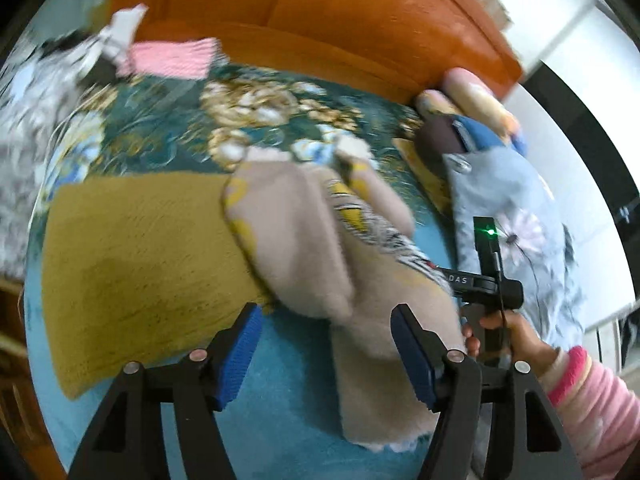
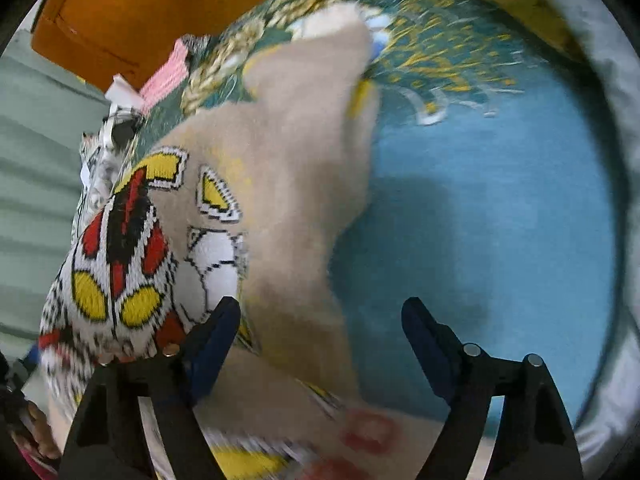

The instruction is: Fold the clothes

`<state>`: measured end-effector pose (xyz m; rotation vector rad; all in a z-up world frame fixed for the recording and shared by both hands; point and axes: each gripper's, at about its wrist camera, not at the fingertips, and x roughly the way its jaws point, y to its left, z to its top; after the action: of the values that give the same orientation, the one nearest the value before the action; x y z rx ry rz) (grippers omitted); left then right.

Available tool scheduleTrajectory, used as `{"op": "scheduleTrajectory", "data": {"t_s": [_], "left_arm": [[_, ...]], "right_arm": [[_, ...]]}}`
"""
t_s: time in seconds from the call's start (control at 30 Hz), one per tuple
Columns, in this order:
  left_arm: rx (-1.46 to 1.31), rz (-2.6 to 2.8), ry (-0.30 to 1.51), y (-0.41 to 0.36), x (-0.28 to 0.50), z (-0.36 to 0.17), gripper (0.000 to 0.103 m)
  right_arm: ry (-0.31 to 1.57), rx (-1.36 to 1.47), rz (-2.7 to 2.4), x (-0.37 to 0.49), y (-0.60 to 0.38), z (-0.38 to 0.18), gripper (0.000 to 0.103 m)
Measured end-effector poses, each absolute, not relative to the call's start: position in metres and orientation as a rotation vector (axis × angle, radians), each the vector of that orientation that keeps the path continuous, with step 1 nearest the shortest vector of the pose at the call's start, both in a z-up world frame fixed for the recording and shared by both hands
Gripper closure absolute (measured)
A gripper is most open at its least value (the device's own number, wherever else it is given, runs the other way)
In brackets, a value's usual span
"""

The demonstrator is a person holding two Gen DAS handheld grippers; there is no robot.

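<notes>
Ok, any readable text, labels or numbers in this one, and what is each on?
"DAS": white letters on the black body of the right gripper, seen in the left wrist view; the start of the word is hidden behind the beige sweater.
The sweater's knitted motif is a picture with no lettering.
Nothing else is readable.
</notes>
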<state>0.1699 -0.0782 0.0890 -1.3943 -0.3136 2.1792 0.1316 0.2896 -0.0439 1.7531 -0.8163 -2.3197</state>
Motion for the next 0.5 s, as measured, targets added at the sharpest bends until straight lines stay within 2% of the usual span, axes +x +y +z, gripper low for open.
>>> {"op": "scheduleTrajectory", "data": {"t_s": [0.17, 0.2, 0.23, 0.27, 0.3, 0.33, 0.4, 0.5], "left_arm": [[-1.447, 2.194, -0.466, -0.082, 0.151, 0.074, 0.033], [-1.438, 2.207, -0.472, -0.081, 0.147, 0.075, 0.033], [-1.429, 2.219, -0.471, -0.08, 0.144, 0.075, 0.032], [-1.426, 2.232, -0.468, -0.079, 0.14, 0.074, 0.032], [-1.432, 2.245, -0.462, -0.076, 0.136, 0.073, 0.032], [-1.442, 2.257, -0.455, -0.072, 0.129, 0.07, 0.032], [-1.461, 2.283, -0.446, -0.061, 0.118, 0.064, 0.032], [-1.497, 2.315, -0.46, -0.04, 0.099, 0.053, 0.032]], "right_arm": [[-0.859, 1.887, -2.234, 0.111, 0.27, -0.064, 0.022], [-0.86, 1.899, -2.236, 0.113, 0.267, -0.065, 0.029], [-0.861, 1.911, -2.238, 0.114, 0.263, -0.067, 0.033], [-0.862, 1.923, -2.24, 0.116, 0.26, -0.069, 0.042], [-0.852, 1.926, -2.245, 0.117, 0.257, -0.068, 0.061], [-0.835, 1.915, -2.255, 0.12, 0.256, -0.064, 0.076], [-0.8, 1.891, -2.287, 0.125, 0.256, -0.054, 0.082], [-0.582, 1.881, -2.415, 0.133, 0.261, -0.031, 0.086]]}}
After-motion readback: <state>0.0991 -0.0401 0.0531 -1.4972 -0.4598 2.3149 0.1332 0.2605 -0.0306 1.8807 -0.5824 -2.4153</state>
